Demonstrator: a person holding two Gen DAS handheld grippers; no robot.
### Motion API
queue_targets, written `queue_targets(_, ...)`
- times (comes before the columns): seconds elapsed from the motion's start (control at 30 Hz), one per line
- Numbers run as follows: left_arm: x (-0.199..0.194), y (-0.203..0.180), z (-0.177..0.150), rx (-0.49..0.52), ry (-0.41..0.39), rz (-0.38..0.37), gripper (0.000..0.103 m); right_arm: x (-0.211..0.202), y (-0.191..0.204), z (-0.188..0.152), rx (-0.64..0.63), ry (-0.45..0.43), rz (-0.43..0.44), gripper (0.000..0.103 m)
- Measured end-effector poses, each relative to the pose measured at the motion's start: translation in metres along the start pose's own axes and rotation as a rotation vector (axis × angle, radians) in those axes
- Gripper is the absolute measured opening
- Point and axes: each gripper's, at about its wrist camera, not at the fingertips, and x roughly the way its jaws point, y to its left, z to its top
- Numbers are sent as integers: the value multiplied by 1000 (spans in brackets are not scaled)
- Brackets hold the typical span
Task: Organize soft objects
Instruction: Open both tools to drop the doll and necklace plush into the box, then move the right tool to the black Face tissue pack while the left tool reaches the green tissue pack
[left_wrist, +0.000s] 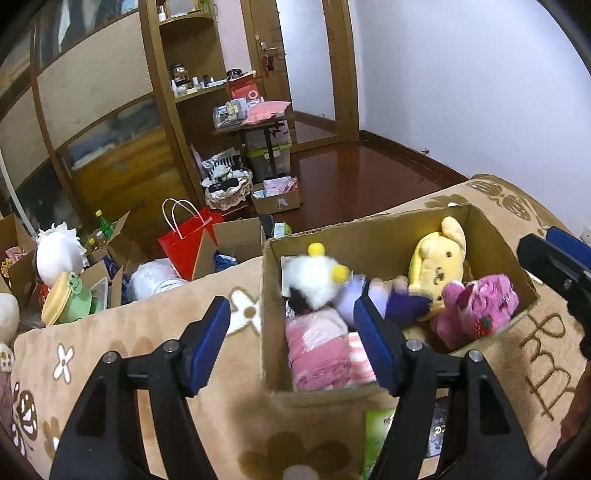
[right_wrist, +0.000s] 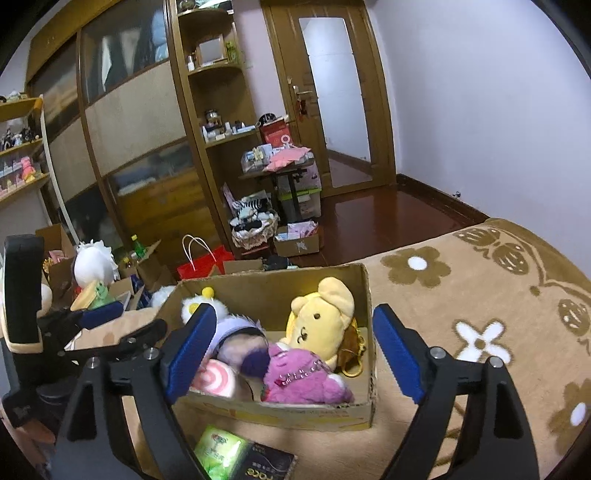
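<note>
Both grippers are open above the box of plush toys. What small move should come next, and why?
Probably swing the empty left gripper toward the frog plush beyond the blanket's edge: the right gripper is empty too, and the cardboard box already holds the yellow dog plush.

Lilac walls (right_wrist: 480, 110), dark wood floor (right_wrist: 388, 221), wooden door (right_wrist: 332, 92).

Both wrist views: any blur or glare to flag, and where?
Left wrist view: the white plush and purple plush in the cardboard box are smeared, while the open left tool stays sharp. Right wrist view: the purple plush is blurred, and the wood floor shows glare.
</note>
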Motion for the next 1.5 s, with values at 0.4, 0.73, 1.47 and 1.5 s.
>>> queue_targets(0.4, -36, 6, -12, 22, 24, 23, 97, -25, 1, -6, 15, 64, -4, 103)
queue_targets(0.73, -55, -1, -25, 54, 95, -19, 100, -35, 3, -18, 55, 146, 8, 103)
queue_targets(1.47, -30, -16, -55, 59, 251, -65, 100, -14, -5, -54, 104, 308, -14, 103)
queue_targets(1.5, -29, -17, -56, 58, 254, -67, 100, -13, -5, -56, 104, 313, -15, 103)
